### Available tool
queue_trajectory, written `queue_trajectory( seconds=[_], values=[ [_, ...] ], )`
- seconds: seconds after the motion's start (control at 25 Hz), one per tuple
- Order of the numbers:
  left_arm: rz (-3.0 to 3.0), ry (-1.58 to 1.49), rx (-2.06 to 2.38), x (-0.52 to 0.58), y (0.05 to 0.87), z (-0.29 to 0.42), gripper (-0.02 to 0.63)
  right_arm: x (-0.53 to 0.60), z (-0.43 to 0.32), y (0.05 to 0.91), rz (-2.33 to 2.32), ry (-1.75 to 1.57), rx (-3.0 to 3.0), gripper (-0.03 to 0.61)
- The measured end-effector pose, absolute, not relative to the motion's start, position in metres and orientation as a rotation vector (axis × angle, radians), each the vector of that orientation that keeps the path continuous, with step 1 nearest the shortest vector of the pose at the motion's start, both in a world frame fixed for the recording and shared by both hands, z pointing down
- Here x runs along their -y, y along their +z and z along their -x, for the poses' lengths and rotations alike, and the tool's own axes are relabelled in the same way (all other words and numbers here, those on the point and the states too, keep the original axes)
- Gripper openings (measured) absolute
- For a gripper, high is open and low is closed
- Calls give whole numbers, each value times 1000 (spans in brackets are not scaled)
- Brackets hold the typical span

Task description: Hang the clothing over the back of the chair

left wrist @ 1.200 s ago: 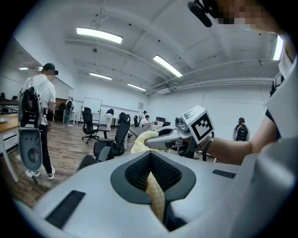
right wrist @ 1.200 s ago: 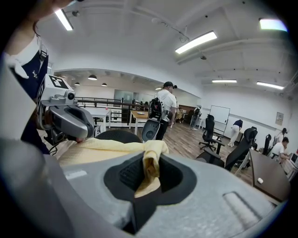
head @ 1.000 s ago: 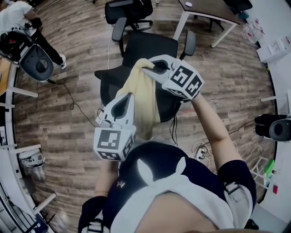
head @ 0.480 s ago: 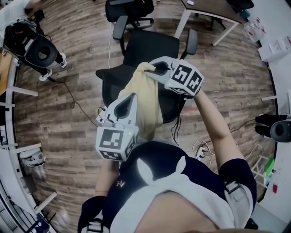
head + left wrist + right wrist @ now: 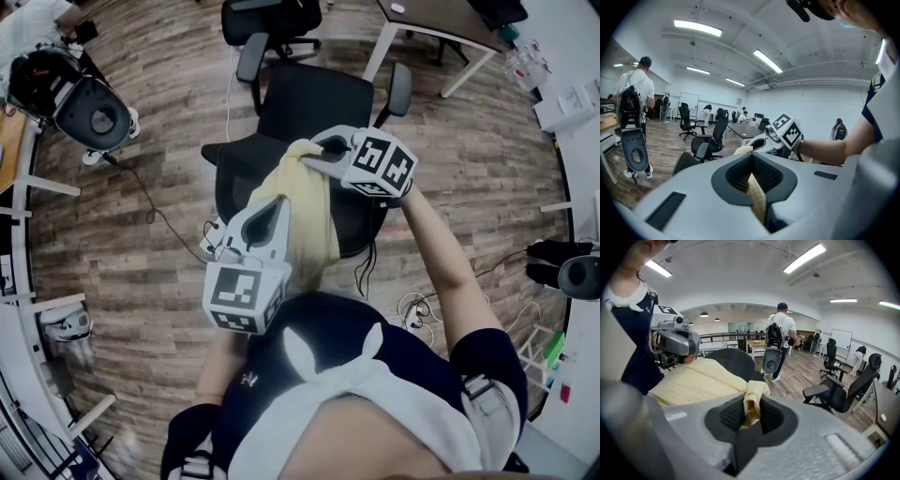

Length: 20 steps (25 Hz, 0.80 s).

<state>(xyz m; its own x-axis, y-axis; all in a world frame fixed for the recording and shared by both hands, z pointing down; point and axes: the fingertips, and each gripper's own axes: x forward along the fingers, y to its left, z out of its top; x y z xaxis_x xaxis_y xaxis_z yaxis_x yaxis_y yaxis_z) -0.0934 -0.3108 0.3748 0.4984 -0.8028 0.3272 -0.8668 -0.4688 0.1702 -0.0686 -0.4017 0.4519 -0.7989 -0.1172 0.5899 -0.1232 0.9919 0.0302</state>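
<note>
A pale yellow garment (image 5: 298,211) is stretched over the top of the black office chair's backrest (image 5: 354,220). Each gripper holds one end of it. My left gripper (image 5: 270,208) is shut on the near end, and the fabric (image 5: 757,199) is pinched between its jaws. My right gripper (image 5: 314,157) is shut on the far bunched corner (image 5: 751,404), above the chair's seat (image 5: 314,98). In the right gripper view the garment (image 5: 693,383) lies across the mesh backrest (image 5: 733,362), with the left gripper (image 5: 675,341) behind it. The lower part of the garment is hidden.
More black office chairs stand beyond (image 5: 267,19) and at the upper left (image 5: 89,117). A white-legged desk (image 5: 441,23) is at the back right. Cables (image 5: 150,211) trail over the wood floor. A person with a backpack (image 5: 778,341) walks nearby.
My right gripper has sunk a little toward the chair with the garment's corner in it. The left gripper has stayed in place, still holding its end.
</note>
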Motion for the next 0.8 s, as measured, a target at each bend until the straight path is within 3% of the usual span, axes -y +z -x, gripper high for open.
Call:
queue_trajectory(
  seconds=[0.28,0.72,0.8],
  values=[
    [-2434,283,1404,312,375,96,5,399,73,462,-139,27,2450,58],
    [-2448,297,1395,311,378,96,5,407,64,449,-259,25,2468,124],
    [-2447,295,1397,311,378,96,5,411,59,446,-300,26,2468,184]
  ],
)
